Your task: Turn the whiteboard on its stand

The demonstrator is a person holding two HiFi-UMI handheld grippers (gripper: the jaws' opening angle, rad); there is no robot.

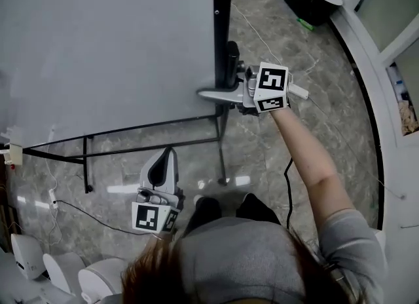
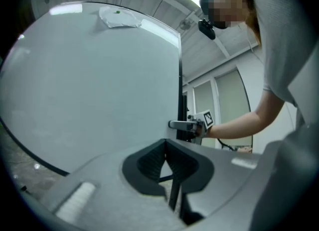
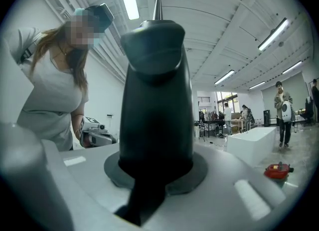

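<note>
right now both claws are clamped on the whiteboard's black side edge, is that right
Not quite. Only the right claw is clamped on the whiteboard's black side edge. The left claw hangs low in front of the person, away from the board, shut with nothing between its jaws. The head view shows both.

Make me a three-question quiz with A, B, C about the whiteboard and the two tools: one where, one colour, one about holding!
1. Where does the right tool grip?
A a cup; B the whiteboard edge; C a door handle.
2. What colour is the whiteboard's frame?
A black; B red; C yellow.
3. What is the left tool holding?
A a pen; B a cloth; C nothing.
Answers: B, its jaws clamp the whiteboard's side edge; A, a black bar runs along that edge; C, it hangs low, apart from the whiteboard, with its jaws together and empty.
</note>
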